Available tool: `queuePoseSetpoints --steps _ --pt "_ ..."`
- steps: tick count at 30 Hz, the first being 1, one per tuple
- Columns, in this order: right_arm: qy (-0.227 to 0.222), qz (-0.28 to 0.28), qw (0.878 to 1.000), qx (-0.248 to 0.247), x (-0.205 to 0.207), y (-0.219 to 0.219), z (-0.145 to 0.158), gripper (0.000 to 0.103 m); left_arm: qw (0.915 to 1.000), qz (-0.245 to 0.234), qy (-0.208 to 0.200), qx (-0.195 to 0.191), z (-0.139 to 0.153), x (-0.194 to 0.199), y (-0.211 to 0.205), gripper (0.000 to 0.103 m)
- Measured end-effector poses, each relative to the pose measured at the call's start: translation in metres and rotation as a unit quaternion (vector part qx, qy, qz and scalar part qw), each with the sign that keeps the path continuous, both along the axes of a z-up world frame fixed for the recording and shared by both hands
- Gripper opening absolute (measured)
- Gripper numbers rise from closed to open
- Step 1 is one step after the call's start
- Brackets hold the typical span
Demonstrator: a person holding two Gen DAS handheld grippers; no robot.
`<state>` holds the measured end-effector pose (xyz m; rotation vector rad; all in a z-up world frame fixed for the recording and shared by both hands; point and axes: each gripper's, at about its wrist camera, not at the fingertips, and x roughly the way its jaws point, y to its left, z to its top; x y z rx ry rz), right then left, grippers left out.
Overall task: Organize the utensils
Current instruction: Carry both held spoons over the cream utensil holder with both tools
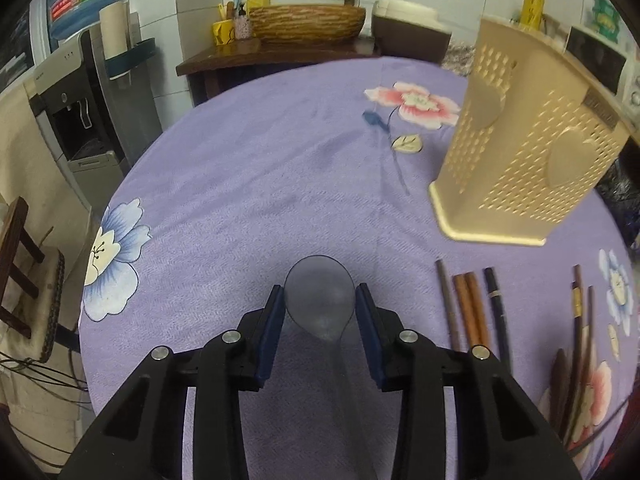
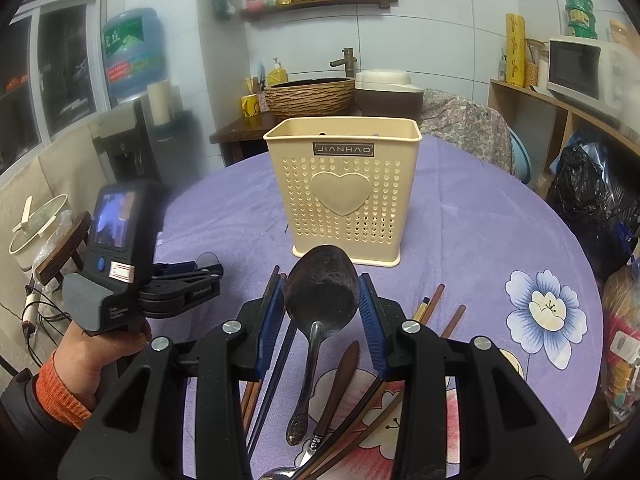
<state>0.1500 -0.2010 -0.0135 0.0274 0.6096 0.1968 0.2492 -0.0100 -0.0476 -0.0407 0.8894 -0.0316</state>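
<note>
**Two grippers, each on a spoon, before a cream utensil holder**

A round table (image 1: 240, 184) with a purple flowered cloth filled both views. A cream plastic holder (image 2: 344, 192), perforated and marked with a raised heart, stood upright on the far half of the table.

The left gripper (image 1: 320, 300) pointed down at the cloth. A clear, greyish spoon (image 1: 320, 300) sat between its blue pads (image 1: 272, 320), with the bowl reaching just past the fingertips. Both pads touched the sides of the bowl, so the jaws were pinching it. The holder stood to the gripper's right and further off. Several chopsticks (image 1: 472, 308), brown and black, lay side by side on the cloth between the gripper and the holder, to the right of the spoon.

The right gripper (image 2: 322, 300) faced the holder squarely. Its jaws pinched a dark metal spoon (image 2: 322, 292) by the sides of the bowl. The handle ran back toward the camera. The spoon's bowl sat just in front of the holder's base as seen from this camera; whether it touched the holder could not be told. Under and around this gripper lay a loose heap of chopsticks and other utensil handles on the cloth.

At the left of the right wrist view, a hand (image 2: 92, 356) in an orange cuff held the left gripper's grip, with its small screen lit.
</note>
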Motion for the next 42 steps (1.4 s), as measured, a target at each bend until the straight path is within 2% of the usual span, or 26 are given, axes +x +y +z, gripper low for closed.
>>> queuePoseSetpoints --steps 4,8,13,18,24,28,31,34,40,42 --pt "-0.007 0.002 1.0 0.002 -0.003 -0.001 0.003 0.038 0.9987 -0.015 -0.039 -0.027 0.023 -0.013 0.0 0.036" --pt "-0.021 0.005 1.0 0.002 -0.008 -0.002 0.009 0.038 0.9944 -0.032 -0.09 -0.045 0.051 -0.033 0.001 0.036" --pt "-0.033 0.008 0.999 0.003 -0.011 -0.003 0.016 0.038 0.9886 -0.047 -0.129 -0.061 0.075 -0.049 0.004 0.036" --pt "-0.039 0.014 0.999 0.002 -0.012 -0.003 0.017 0.038 0.9868 -0.048 -0.143 -0.059 0.08 -0.053 0.004 0.036" --pt "-0.04 0.021 0.999 0.004 -0.008 -0.003 0.018 0.038 0.9867 -0.051 -0.139 -0.065 0.078 -0.054 0.005 0.036" --pt "-0.043 0.022 0.999 -0.001 -0.002 -0.005 0.022 0.038 0.9853 -0.058 -0.144 -0.071 0.087 -0.054 0.009 0.036" --pt "-0.055 0.025 0.998 0.001 0.008 -0.009 0.039 0.038 0.9823 -0.071 -0.151 -0.084 0.108 -0.05 0.01 0.036" --pt "-0.083 0.016 0.996 0.003 0.026 -0.017 0.072 0.038 0.976 -0.081 -0.178 -0.097 0.146 -0.044 0.008 0.036" --pt "-0.155 -0.036 0.987 0.012 0.074 -0.033 0.151 0.038 0.9556 -0.092 -0.255 -0.116 0.229 -0.014 -0.016 0.036" --pt "-0.175 -0.059 0.983 0.002 0.092 -0.034 0.163 0.038 0.9523 -0.09 -0.267 -0.117 0.238 -0.003 -0.026 0.036"
